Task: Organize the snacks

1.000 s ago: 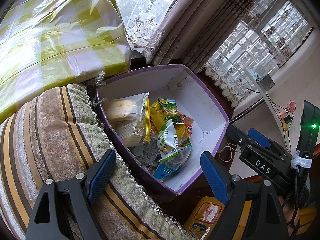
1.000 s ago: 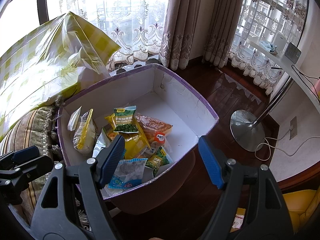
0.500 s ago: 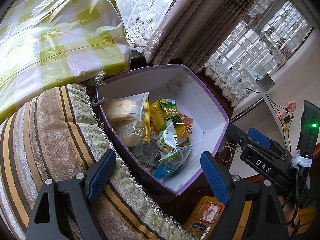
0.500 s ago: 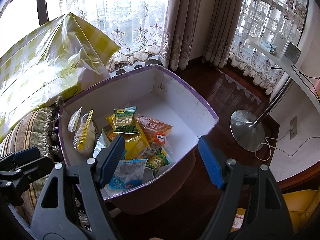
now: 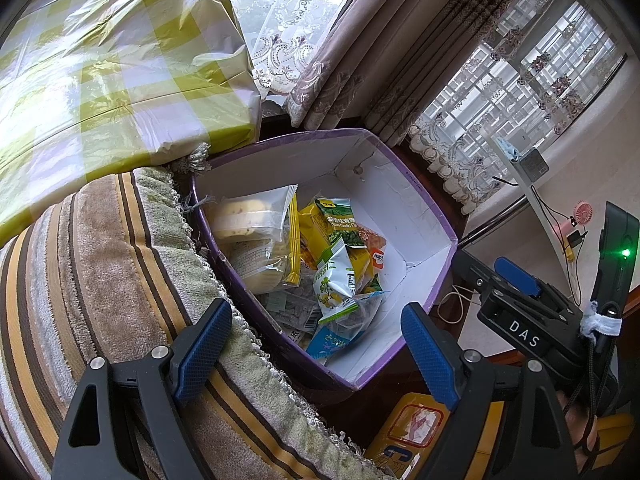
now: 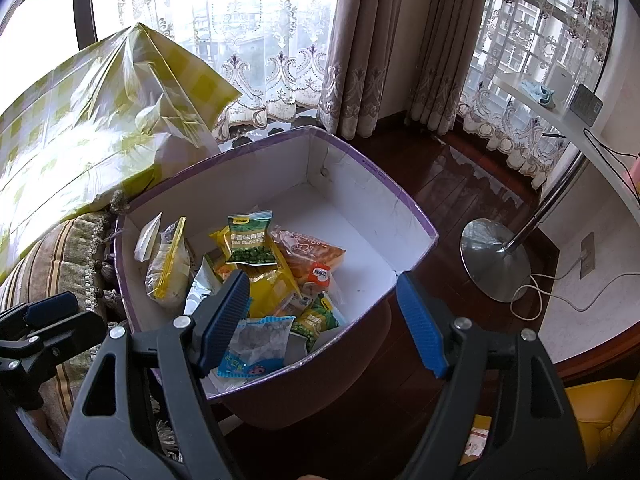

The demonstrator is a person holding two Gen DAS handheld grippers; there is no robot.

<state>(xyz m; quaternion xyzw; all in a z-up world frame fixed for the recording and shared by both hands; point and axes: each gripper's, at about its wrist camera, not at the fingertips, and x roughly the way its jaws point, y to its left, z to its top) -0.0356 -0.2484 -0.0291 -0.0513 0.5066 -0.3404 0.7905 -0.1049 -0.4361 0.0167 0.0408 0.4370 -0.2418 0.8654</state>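
Note:
A purple-rimmed white box [image 5: 400, 196] holds several snack packets: a clear zip bag of cakes [image 5: 252, 220], a green pea packet [image 5: 340, 224], a white-green packet [image 5: 334, 284]. In the right wrist view the box [image 6: 352, 196] shows the pea packet [image 6: 250, 240], an orange packet [image 6: 312, 256] and a blue-white packet [image 6: 256, 344]. My left gripper [image 5: 316, 356] is open and empty, held above the box's near rim. My right gripper [image 6: 320, 320] is open and empty above the box's near side.
A striped plush cushion [image 5: 92, 264] lies left of the box, under a yellow-checked plastic-wrapped bundle [image 5: 108, 64]. A yellow packet [image 5: 412, 432] lies on the dark floor below. A lamp stand base [image 6: 496, 260] and cable sit right. Curtains hang behind.

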